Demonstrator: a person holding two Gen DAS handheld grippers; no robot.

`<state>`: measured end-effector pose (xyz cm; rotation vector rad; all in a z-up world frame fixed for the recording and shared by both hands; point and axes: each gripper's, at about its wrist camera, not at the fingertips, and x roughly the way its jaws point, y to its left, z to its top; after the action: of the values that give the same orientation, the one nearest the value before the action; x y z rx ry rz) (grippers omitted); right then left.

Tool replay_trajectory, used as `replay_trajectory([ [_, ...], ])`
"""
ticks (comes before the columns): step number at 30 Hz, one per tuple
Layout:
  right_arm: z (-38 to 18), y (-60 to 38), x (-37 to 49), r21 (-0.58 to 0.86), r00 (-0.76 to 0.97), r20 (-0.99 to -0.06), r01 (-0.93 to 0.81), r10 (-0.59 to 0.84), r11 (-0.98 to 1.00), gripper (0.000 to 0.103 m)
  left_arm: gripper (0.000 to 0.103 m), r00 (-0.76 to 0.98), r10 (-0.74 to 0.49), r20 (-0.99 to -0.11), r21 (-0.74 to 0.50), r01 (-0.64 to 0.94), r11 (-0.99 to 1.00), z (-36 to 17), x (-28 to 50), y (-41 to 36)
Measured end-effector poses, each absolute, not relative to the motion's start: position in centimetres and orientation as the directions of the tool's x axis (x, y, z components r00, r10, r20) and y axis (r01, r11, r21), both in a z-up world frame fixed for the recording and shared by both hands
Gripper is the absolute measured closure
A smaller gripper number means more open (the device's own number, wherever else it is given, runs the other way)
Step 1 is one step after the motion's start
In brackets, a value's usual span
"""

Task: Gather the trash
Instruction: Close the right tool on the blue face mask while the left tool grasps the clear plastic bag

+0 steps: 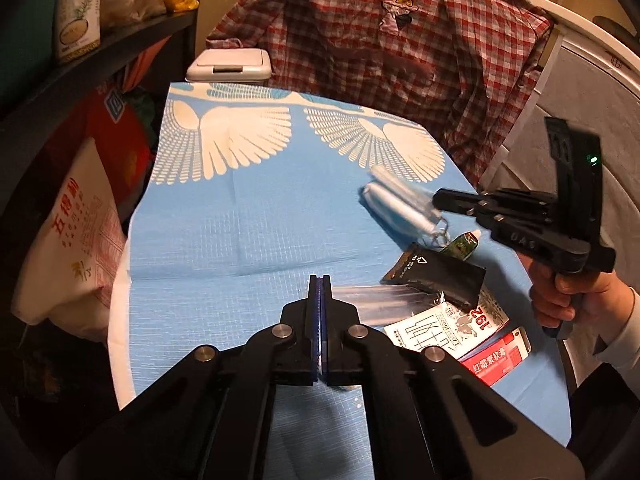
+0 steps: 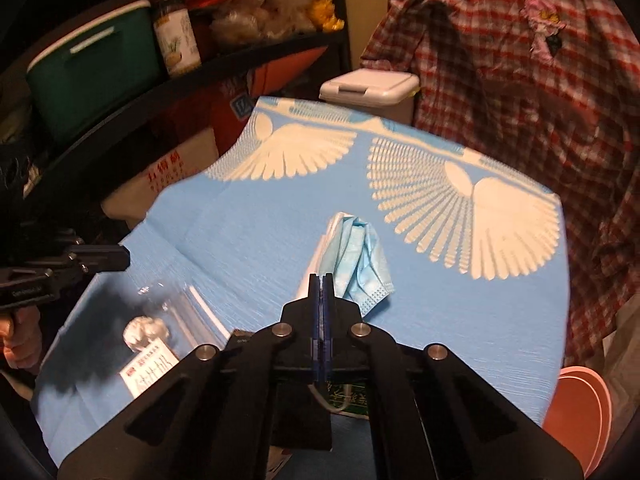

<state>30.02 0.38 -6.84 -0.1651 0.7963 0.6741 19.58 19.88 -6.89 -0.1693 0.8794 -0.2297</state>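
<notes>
A blue face mask (image 2: 356, 256) hangs crumpled from my right gripper (image 2: 321, 280), which is shut on its edge just above the blue tablecloth (image 2: 248, 232). In the left wrist view the mask (image 1: 396, 200) is blurred at the right gripper (image 1: 438, 202). My left gripper (image 1: 320, 284) is shut and empty, low over the cloth. Trash lies near it: a clear plastic bag (image 1: 372, 300), a black pouch (image 1: 440, 276), a white printed packet (image 1: 448, 324), a red medicine box (image 1: 500, 356) and a small green tube (image 1: 464, 242). A white lidded bin (image 1: 230, 65) stands behind the table.
A red plaid shirt (image 1: 400, 52) hangs behind the table. Dark shelves (image 1: 100, 52) with jars and bags stand to the left, with sacks (image 1: 72, 240) below. A crumpled white wad (image 2: 146, 330) lies by the plastic bag. A pink object (image 2: 584, 412) sits at the right.
</notes>
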Motion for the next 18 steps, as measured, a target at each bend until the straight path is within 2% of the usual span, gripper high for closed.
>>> replay_trajectory([
  [2, -5.9, -0.1, 29.7, 0.115, 0.516, -0.695, -0.608, 0.501, 0.786, 0.101, 0.103, 0.613, -0.258, -0.747, -0.239, 0.115, 0.964, -6.9, 19.5, 19.9],
  [4, -5.4, -0.5, 29.2, 0.113, 0.524, -0.689, -0.605, 0.501, 0.788, 0.101, 0.094, 0.602, -0.249, -0.758, -0.242, 0.094, 0.966, -7.3, 19.6, 20.0],
  [5, -5.1, -0.8, 28.9, 0.110, 0.528, -0.686, -0.604, 0.500, 0.789, 0.101, 0.069, 0.584, -0.255, -0.771, -0.253, 0.086, 0.964, -7.7, 19.7, 20.1],
  [6, -4.9, -1.0, 28.7, 0.108, 0.531, -0.685, -0.603, 0.499, 0.790, 0.101, 0.048, 0.577, -0.250, -0.777, -0.252, 0.079, 0.964, -8.0, 19.7, 20.1],
  [12, -3.8, -2.2, 27.4, 0.098, 0.548, -0.673, -0.600, 0.497, 0.794, 0.101, 0.049, 0.587, -0.227, -0.777, -0.239, 0.059, 0.969, -8.6, 20.1, 20.1],
  [18, -3.3, -3.6, 26.7, 0.095, 0.553, -0.670, -0.598, 0.495, 0.796, 0.101, 0.059, 0.554, -0.225, -0.801, -0.244, 0.041, 0.969, -9.7, 21.0, 20.2],
])
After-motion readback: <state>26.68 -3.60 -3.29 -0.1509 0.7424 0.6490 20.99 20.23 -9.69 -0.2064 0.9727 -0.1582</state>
